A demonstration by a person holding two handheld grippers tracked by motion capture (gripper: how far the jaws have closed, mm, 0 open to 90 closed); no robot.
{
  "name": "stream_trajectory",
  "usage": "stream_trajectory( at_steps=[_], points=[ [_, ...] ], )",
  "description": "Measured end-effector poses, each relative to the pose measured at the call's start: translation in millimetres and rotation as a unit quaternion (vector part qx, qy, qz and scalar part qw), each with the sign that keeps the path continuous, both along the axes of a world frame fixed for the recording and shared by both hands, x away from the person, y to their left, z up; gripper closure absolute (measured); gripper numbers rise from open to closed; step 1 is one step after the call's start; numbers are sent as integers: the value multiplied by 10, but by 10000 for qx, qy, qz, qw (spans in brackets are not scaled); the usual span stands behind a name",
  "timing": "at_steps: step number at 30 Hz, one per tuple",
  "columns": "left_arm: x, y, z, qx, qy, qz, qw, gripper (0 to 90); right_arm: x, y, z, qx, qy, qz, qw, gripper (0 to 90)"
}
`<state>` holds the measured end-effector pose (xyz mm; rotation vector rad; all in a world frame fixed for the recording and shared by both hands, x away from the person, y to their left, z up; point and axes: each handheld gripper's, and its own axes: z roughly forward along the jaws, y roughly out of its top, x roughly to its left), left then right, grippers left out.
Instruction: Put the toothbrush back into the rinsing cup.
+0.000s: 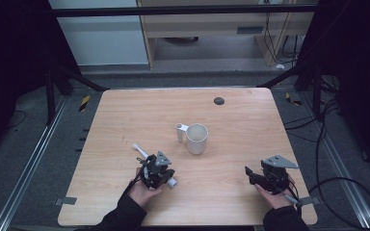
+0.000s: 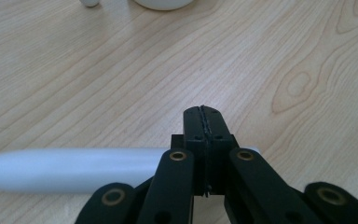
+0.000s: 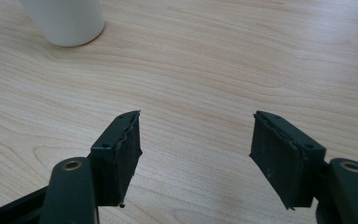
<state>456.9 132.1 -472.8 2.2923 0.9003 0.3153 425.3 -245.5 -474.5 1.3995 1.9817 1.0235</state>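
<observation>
Hovered with left gripper (image 2: 204,116) pinched together above the white toothbrush (image 2: 70,169), right gripper (image 3: 196,140) apart, risking nudging it away.

No lettering, label, brand or number can be read anywhere from here; the mug (image 1: 196,138) is plain white; the white tool (image 1: 140,150) carries no print; the wooden table (image 1: 241,125) shows bare grain, with a dark, unmarked disc (image 1: 218,100) toward one o'clock.
</observation>
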Motion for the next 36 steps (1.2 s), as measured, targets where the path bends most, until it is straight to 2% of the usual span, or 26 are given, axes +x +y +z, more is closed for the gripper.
stream_trajectory(
  at_steps=[10, 19, 36],
  points=[
    [-73, 27, -13, 40, 66, -103, 9999, 895, -12, 3, 6, 53, 35, -20, 10000, 330],
    [-137, 78, -18, 70, 85, -149, 9998, 895, -7, 2, 2, -10, 4, 1, 10000, 329],
    [-201, 288, -24, 63, 122, 12, 9999, 894, -8, 8, 2, -11, 11, 3, 10000, 330]
  ],
)
